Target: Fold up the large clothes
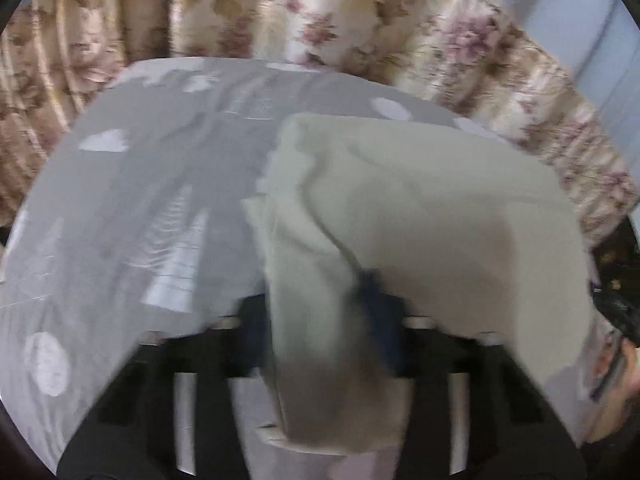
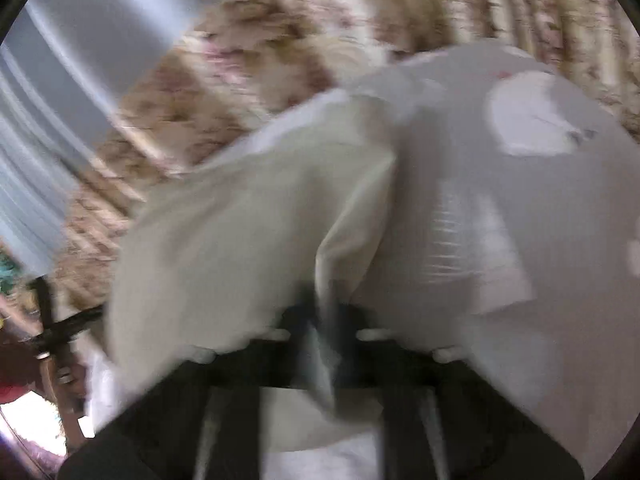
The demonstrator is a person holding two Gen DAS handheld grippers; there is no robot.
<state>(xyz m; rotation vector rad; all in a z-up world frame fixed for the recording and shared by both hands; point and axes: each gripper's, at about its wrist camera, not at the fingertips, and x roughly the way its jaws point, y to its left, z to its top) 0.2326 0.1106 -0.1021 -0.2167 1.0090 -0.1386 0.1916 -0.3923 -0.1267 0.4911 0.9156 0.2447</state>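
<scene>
Both views are smeared with motion, yet the grips read well enough. The left tool (image 1: 324, 320) is clamped on a thick bunch of the cream garment (image 1: 420, 216), its dark fingers partly buried under cloth that drapes back over the tool body. The right tool (image 2: 324, 332) has its fingers drawn together on a thin edge of the same cream garment (image 2: 240, 224), which fans away ahead of it and to its left. The cloth lies over a grey patterned sheet (image 1: 140, 200) covering the bed or worktop, which of the two cannot be told, and floral curtains (image 1: 320, 12) hang beyond it. In the right view the sheet (image 2: 500, 208) spreads ahead and to the right of the tool. The step in hand looks like carrying two held points of the garment across to lay one half over the other. To do it well, the two tools should travel together at the same height and pace, so that the edge stretched between them keeps taut and straight, not sagging or twisting. The left grip holds several layers, so it is worth checking that only the intended edge is pinched. Otherwise the fold may drag the lower layer along. Lowering should be gentle, with the held edge laid square on the far edge of the garment. Only once the cloth rests flat on the sheet should the fingers part.
</scene>
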